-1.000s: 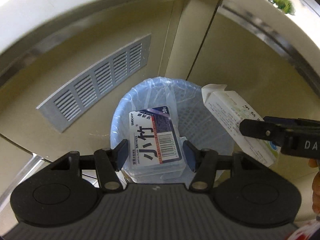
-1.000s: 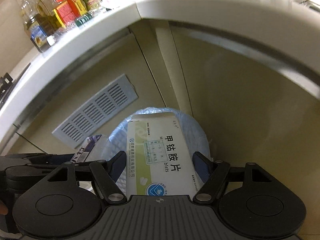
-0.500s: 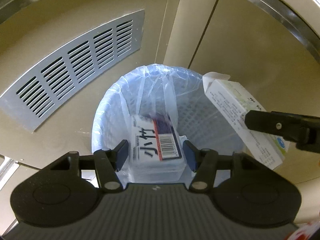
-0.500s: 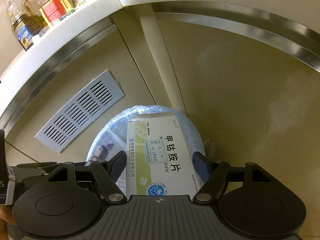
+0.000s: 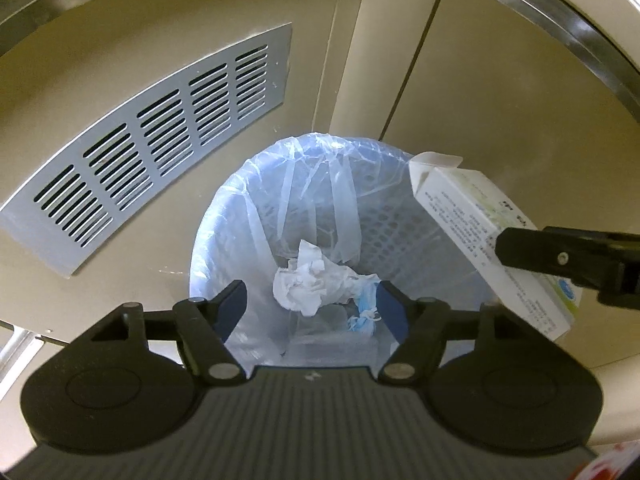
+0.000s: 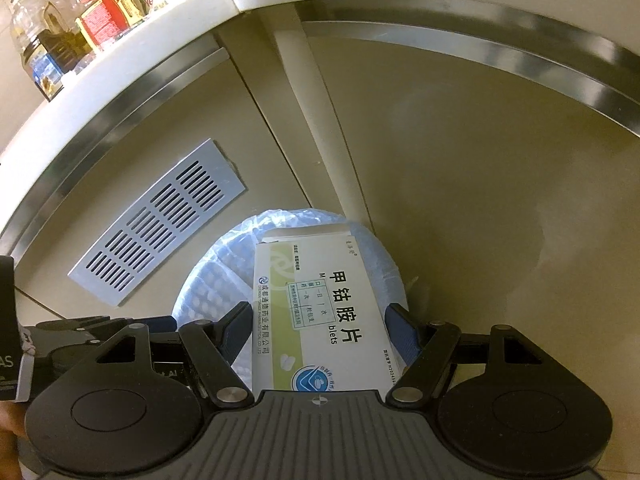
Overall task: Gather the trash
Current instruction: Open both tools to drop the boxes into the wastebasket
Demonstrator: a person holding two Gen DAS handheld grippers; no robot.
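Over the lined trash bin [image 5: 320, 216], both claws are pointing steeply down. The left claw [image 5: 312, 312] is spreading its jaws, and nothing is sitting between them; through the gap, crumpled white tissue [image 5: 308, 280] and a scrap of blue material are lying at the bottom of the bin, on the thin plastic liner.

The right claw [image 6: 320, 332] is gripping a white and green medicine box [image 6: 316, 312] across its width, its pads pressing on the two long side edges near the lower end. The box is hanging tilted above the bin's right rim, its far end flap standing open.

The box is looking like thin printed card, so it is probably light and fairly stiff along its edges but easy to crush across the broad faces, more so with the flap open and perhaps nothing inside. Holding it by the narrow side edges, as the right claw is doing, seems the sound choice: the folds there are resisting the squeeze best. The glossy print may be a little slick, so a modest, even squeeze is likely enough. Because it is light, it may flutter or catch the rim when let go, so releasing it over the middle of the opening looks wiser.
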